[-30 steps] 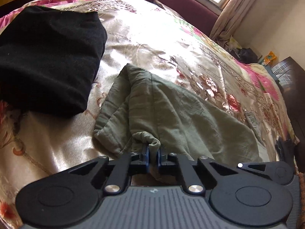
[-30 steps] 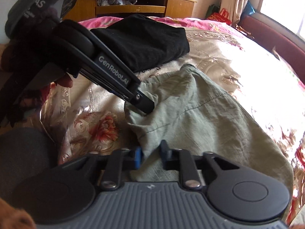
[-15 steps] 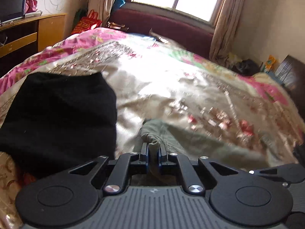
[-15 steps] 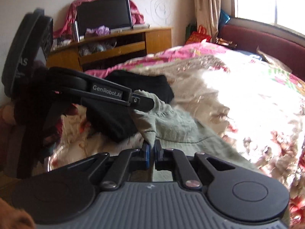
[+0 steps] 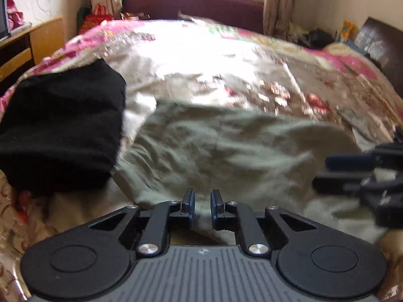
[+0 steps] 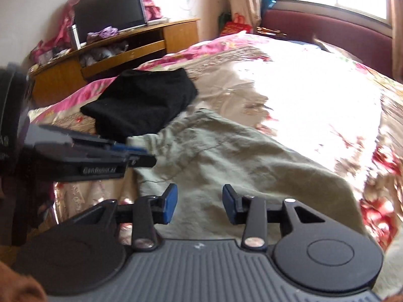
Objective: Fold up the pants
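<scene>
The olive-green pants lie crumpled but flat on the floral bedspread, in a doubled-over heap. My left gripper hovers over their near edge. Its jaws are opening and stand a narrow gap apart with no cloth between them. In the right wrist view the left gripper comes in from the left, at the pants' left edge. My right gripper is over the near part of the pants. Its jaws are opening and stand wide apart, holding nothing. Its blue fingertips show at the right edge of the left wrist view.
A folded black garment lies on the bed just left of the pants. A wooden TV stand stands beyond the bed's left side. A maroon sofa sits under the window, and a dark cabinet stands at the far right.
Both grippers were shut on the pants' bunched edge and lifted it. Now both have let go, their jaws have parted, and the cloth lies spread on the bed.
</scene>
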The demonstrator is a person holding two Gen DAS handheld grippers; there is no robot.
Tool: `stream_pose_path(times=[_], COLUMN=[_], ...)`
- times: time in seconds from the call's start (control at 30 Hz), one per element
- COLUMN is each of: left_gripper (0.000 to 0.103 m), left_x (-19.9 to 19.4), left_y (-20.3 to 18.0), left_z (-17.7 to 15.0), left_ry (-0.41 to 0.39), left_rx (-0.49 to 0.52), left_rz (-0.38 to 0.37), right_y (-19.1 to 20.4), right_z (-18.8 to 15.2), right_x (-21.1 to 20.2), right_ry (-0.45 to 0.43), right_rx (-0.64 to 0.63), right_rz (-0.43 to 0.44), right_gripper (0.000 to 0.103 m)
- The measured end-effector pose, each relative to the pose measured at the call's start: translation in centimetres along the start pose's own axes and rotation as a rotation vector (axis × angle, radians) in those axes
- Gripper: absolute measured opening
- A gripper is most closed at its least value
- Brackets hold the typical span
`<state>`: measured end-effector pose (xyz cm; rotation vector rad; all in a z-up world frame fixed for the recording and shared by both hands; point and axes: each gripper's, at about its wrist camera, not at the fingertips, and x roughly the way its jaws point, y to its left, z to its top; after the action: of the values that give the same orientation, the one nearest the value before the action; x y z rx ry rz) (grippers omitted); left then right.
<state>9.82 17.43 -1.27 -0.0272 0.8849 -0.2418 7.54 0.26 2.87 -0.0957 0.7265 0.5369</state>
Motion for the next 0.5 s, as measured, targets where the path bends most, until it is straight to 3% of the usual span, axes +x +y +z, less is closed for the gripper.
stream_pose_path(times=[0.03, 0.1, 0.27, 0.37, 0.5], left_gripper=[0.027, 0.027, 0.028, 0.030, 0.032], left_x=[0.9, 0.6, -2.5, -2.3, -0.6], left_y=[-0.5, -1.5, -5.3, -9.9, -16.1], left_z=[-0.4, -0.4, 1.2, 2.0, 2.4], left_ry=[0.030, 0.012, -0.102, -0.107, -0.078], left_rx=[-0.003, 0.007, 0.028, 0.104, 0.195], left_rz=[0.008, 0.025, -0.026, -0.132, -0.277], right_y=[-1.5, -4.5, -13.2, -18.3, -24.4], right_z=[-0.3, -0.9, -3.1, -4.4, -5.4], right_x=[-0.7, -2.2, -6.5, -8.1, -8.1], right_ry=[0.004, 0.002, -0.027, -0.033, -0.025], right_rx=[0.037, 0.111, 0.316, 0.402, 0.549], right_rz=[-0.030, -0.112, -0.295, -0.404, -0.452], right_gripper=[0.040, 0.041, 0.041, 0.042, 0.042])
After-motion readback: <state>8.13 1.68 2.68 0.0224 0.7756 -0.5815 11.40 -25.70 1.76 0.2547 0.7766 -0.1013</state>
